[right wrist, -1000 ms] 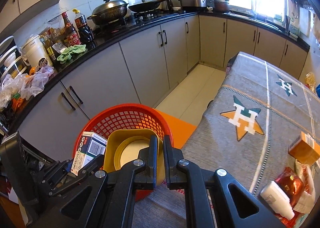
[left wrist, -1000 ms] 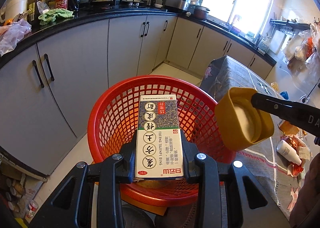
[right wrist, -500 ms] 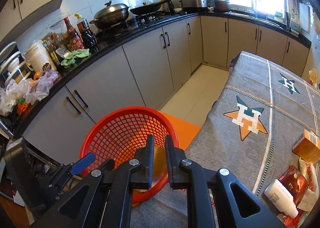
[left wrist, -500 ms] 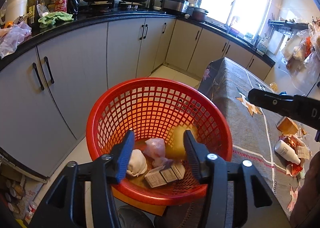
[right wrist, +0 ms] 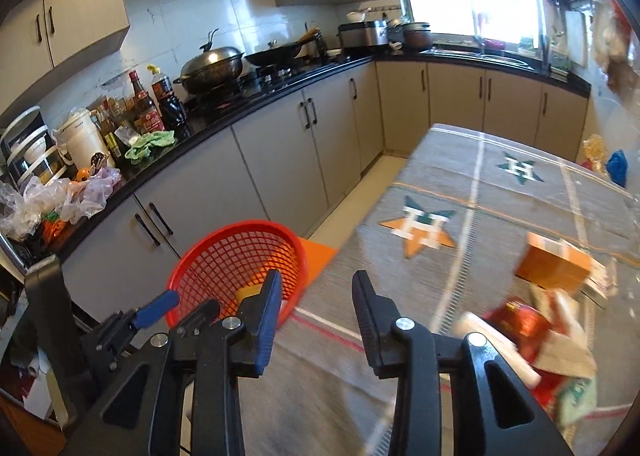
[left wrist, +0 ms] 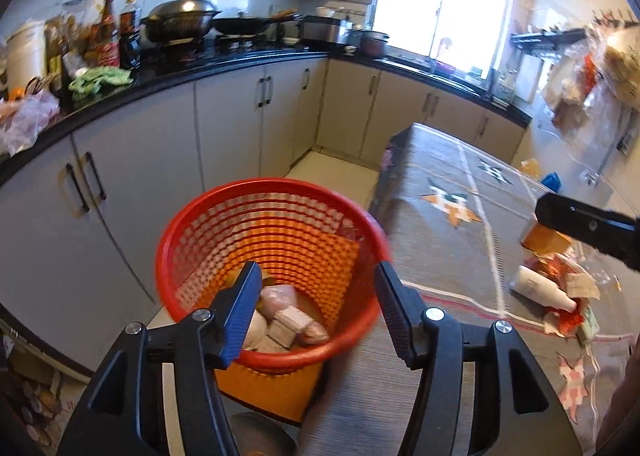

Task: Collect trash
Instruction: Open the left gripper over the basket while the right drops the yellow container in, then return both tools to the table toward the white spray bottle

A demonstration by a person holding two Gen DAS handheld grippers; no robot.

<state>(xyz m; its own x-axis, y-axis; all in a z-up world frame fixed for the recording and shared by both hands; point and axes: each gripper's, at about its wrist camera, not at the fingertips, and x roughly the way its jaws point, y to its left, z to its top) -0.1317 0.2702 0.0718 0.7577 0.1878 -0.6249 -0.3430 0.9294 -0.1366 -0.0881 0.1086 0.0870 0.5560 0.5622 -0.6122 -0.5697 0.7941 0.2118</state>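
A red mesh basket (left wrist: 208, 232) (right wrist: 200, 260) stands beside the cloth-covered table (left wrist: 452, 248) (right wrist: 492, 192). Inside it lie the printed carton (left wrist: 290, 324), pale wrappers and the yellow cup (right wrist: 248, 291). My left gripper (left wrist: 316, 290) hovers over the basket's near rim, its jaws opening with nothing between them. My right gripper (right wrist: 318, 298) hangs over the table's edge just right of the basket, jaws opening and empty. More trash sits on the table: an orange box (right wrist: 554, 266) (left wrist: 546, 240), a white bottle (left wrist: 540, 288) (right wrist: 504, 348) and red wrappers (right wrist: 524, 322).
Grey kitchen cabinets under a black counter (right wrist: 280, 76) run along the left and back, loaded with bottles, a wok and bags. An orange stool (left wrist: 264, 388) sits under the basket. A narrow strip of floor (left wrist: 332, 172) lies between cabinets and table.
My left gripper let the printed carton drop into the basket and my right gripper let the yellow cup drop in. Both jaws spread apart and both grippers drew back to the right, towards the table.
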